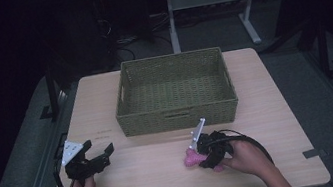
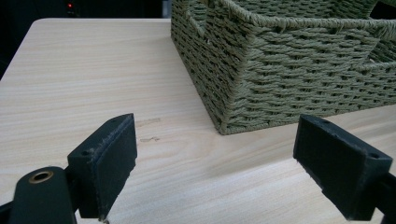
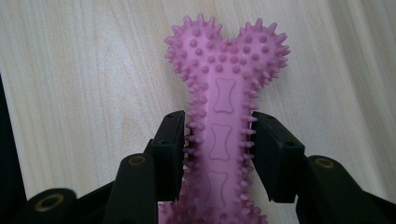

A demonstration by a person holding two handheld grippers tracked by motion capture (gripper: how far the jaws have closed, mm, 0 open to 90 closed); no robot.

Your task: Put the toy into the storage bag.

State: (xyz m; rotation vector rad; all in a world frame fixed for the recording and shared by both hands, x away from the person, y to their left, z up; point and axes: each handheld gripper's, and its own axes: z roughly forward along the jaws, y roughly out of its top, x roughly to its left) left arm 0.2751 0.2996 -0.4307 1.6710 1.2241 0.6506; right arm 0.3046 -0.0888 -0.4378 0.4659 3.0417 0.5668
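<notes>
Right gripper (image 3: 219,144) is where our attention goes first: its two black jaws are clamped on the shaft of a pink spiked bone-shaped chew toy (image 3: 224,93), the pads pressing into the little nubs on either side. In the high view that gripper (image 1: 195,155) sits low over the counter (image 1: 157,176) at its near right, with the toy (image 1: 192,159) poking out from it toward the left and resting on or just above the wood; we cannot tell which. One knobbed end of the toy points away from the jaws, and the other end runs back between them.

Our left gripper (image 2: 215,158) hangs with its jaws wide apart and nothing between them, near the left front corner of the counter, facing a corner of the green woven basket (image 2: 280,79). In the high view this gripper (image 1: 97,157) is well apart from the toy.

We judge the step in hand to be the grasp itself, just secured. The next move probably calls for lifting the toy clear of the counter, carrying it forward over the near wall of the basket (image 1: 178,117), which looks empty, and letting go inside. The lift has to clear the rim.

We can read no brand, label or writing anywhere; the toy bears only small embossed bone shapes along its shaft.
</notes>
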